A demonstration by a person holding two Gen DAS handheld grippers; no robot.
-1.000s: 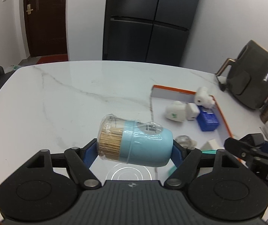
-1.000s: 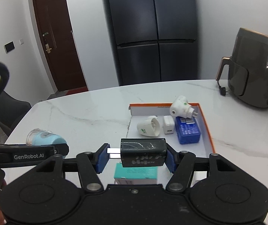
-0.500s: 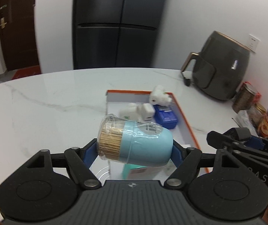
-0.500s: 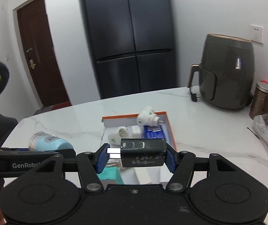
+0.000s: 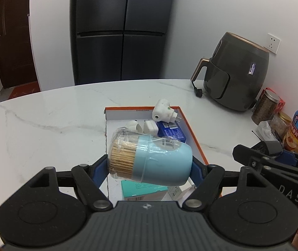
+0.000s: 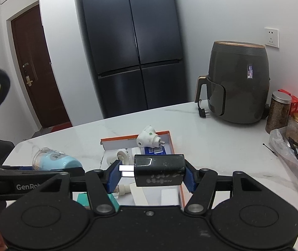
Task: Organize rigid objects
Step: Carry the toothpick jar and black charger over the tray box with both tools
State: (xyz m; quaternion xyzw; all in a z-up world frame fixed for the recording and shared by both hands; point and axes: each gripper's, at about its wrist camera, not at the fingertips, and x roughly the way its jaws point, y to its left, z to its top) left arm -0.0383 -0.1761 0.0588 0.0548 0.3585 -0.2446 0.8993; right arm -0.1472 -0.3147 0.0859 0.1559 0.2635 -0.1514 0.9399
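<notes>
My left gripper (image 5: 149,165) is shut on a light-blue toothpick jar (image 5: 155,159) lying sideways, held above the near end of an orange-rimmed white tray (image 5: 192,133). My right gripper (image 6: 152,172) is shut on a black plug adapter (image 6: 159,172) with metal prongs pointing left, above the same tray (image 6: 170,144). The tray holds white plugs (image 5: 163,112), a blue box (image 5: 170,131) and a teal box (image 5: 142,190). The jar also shows in the right wrist view (image 6: 55,161).
A white marble table (image 5: 44,129) carries a dark air fryer (image 5: 236,75) at the back right. Jars and a plastic bag (image 6: 291,146) crowd the right edge. A black fridge (image 6: 132,41) stands behind the table.
Both grippers have lifted and swung right, over the tray, each still holding its object. The tray sits more centred in both views.
</notes>
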